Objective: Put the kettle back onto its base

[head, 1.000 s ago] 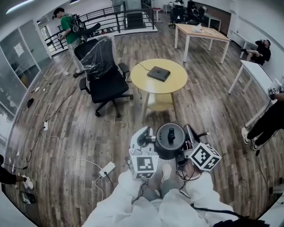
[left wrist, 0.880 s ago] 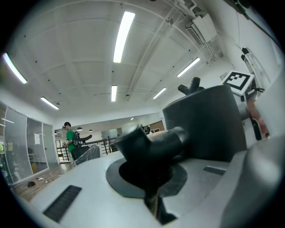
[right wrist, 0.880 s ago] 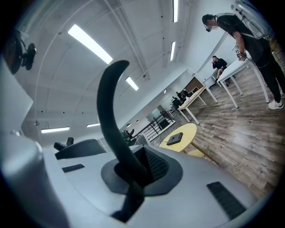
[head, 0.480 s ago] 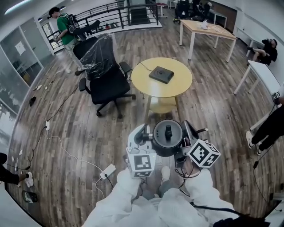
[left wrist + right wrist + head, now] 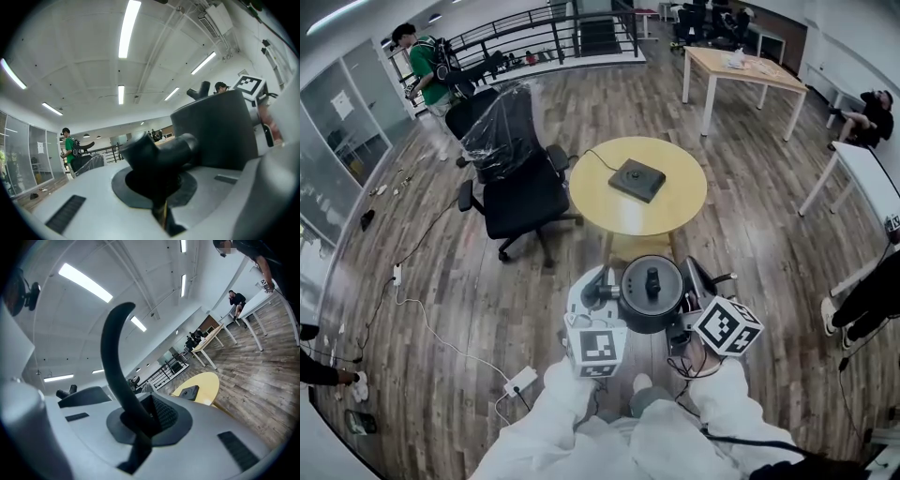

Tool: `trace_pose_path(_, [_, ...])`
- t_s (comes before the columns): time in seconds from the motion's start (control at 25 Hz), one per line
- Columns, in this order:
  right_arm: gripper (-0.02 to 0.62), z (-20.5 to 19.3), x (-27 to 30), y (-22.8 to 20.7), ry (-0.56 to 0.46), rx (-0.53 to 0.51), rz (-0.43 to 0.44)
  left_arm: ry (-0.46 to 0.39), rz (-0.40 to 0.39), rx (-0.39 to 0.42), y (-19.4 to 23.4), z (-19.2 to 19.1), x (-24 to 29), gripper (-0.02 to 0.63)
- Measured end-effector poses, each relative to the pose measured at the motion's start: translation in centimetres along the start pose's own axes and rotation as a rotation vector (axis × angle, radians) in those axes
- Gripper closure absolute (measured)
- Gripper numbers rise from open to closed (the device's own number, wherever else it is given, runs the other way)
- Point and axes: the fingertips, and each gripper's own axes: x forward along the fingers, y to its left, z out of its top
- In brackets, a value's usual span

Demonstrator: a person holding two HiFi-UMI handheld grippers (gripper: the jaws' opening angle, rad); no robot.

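A black kettle (image 5: 652, 292) hangs in front of me between both grippers, lid up. My left gripper (image 5: 598, 298) is shut on its spout (image 5: 159, 152), with the kettle's dark body (image 5: 215, 131) just beyond. The right gripper (image 5: 698, 300) is shut on the curved black handle (image 5: 115, 357). The flat black base (image 5: 637, 179) lies on the round yellow table (image 5: 675, 211) just ahead of the kettle, its cord trailing off to the left. In the right gripper view the base (image 5: 190, 392) and the table (image 5: 206, 383) show past the jaws.
A black office chair (image 5: 511, 178) wrapped in plastic stands left of the table. A white power strip (image 5: 520, 380) and cables lie on the wooden floor at the left. A wooden table (image 5: 741, 70) and a white table (image 5: 872, 178) stand further right, with people around the room.
Both grippers have carried the kettle forward, and the yellow table with the base now sits closer below me. Both grips are unchanged.
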Motion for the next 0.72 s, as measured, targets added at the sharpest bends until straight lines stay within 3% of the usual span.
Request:
trace_pose_path(0.24, [0.586, 2.6, 4.5, -3.1, 0.01, 0.004, 0.007, 0.005, 0.01, -0.001, -0.1, 0.4, 5.8, 0.609])
trace_pose_path(0.72, [0.586, 4.1, 11.4, -6.8, 0.034, 0.009, 0.004, 0.027, 0.016, -0.01, 1.1, -1.1, 13.4, 0.609])
